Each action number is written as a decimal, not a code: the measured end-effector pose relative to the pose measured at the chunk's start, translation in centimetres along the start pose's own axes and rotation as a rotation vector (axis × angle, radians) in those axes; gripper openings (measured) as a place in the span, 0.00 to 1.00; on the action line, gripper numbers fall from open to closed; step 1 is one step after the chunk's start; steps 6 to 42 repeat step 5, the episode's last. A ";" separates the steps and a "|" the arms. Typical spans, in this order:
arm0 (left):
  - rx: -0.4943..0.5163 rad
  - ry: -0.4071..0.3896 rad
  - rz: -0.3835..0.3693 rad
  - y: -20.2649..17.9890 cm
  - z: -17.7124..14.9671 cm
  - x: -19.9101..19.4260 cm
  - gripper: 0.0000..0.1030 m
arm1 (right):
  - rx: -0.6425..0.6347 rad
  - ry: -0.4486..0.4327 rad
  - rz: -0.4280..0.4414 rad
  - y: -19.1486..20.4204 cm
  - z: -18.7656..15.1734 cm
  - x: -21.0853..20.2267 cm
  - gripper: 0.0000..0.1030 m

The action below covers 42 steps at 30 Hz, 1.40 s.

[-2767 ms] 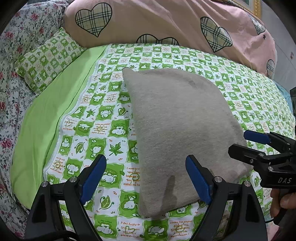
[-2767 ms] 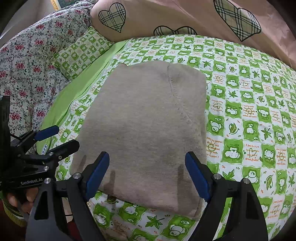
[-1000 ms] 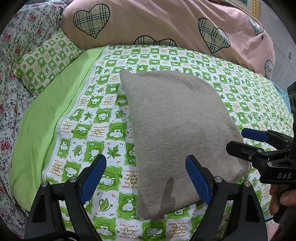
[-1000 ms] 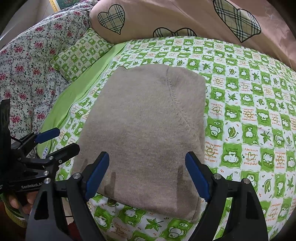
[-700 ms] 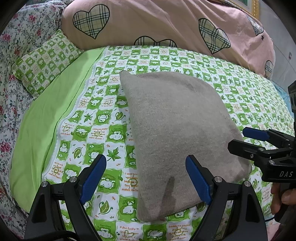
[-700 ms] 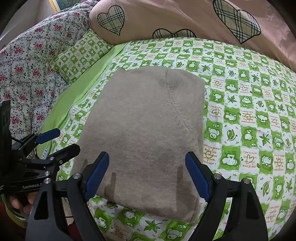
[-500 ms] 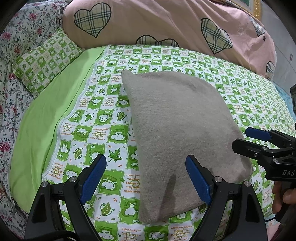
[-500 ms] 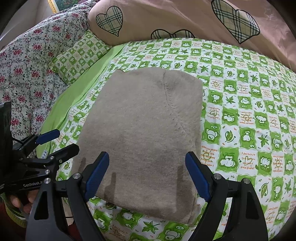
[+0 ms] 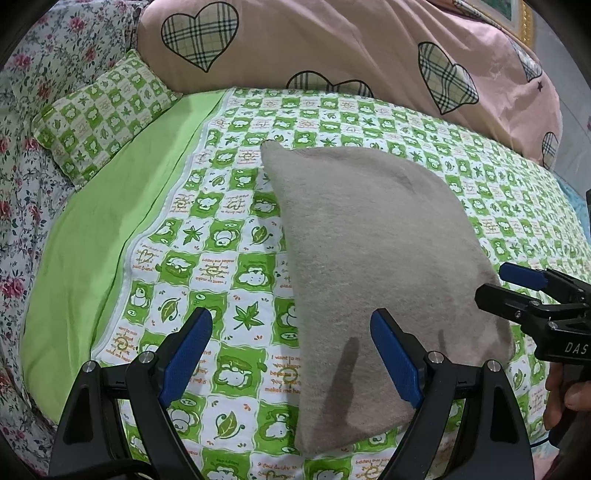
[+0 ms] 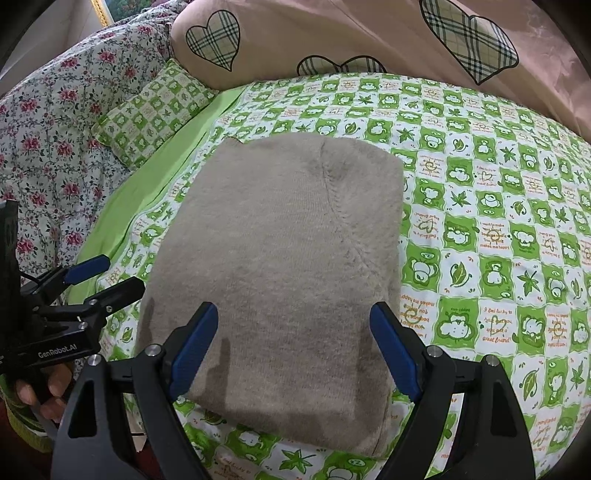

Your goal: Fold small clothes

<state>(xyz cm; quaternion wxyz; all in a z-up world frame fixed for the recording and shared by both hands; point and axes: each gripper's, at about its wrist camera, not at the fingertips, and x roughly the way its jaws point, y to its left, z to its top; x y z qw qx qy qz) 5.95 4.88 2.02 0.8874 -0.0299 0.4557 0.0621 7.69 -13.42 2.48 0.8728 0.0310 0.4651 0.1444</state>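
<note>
Hardly anything has shifted since the earlier frames; both claws hover as before. Left wrist view: the left gripper (image 9: pixel 291 352) gapes empty over the green checked sheet (image 9: pixel 221 236), the folded beige garment (image 9: pixel 369 258) at one o'clock, the right gripper (image 9: pixel 517 288) at three. Right wrist view: its jaws are spread above the garment's near edge, with a floral quilt (image 10: pixel 55 147) at ten and a pink heart duvet (image 10: pixel 332 33) at twelve.

A folded beige knitted garment (image 10: pixel 280 258) lies on the green-checked bed (image 10: pixel 480 229), small checked pillow (image 10: pixel 151 114) behind-left, pink heart-patterned duvet (image 10: pixel 369 37) behind.
</note>
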 end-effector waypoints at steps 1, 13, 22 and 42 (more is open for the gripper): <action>-0.005 0.001 0.000 0.1 0.1 0.1 0.85 | 0.003 -0.001 -0.006 0.0 0.1 0.1 0.82; -0.015 -0.002 0.005 0.3 0.1 0.5 0.85 | 0.012 -0.005 -0.006 -0.2 0.4 0.5 0.82; -0.015 -0.002 0.005 0.3 0.1 0.5 0.85 | 0.012 -0.005 -0.006 -0.2 0.4 0.5 0.82; -0.015 -0.002 0.005 0.3 0.1 0.5 0.85 | 0.012 -0.005 -0.006 -0.2 0.4 0.5 0.82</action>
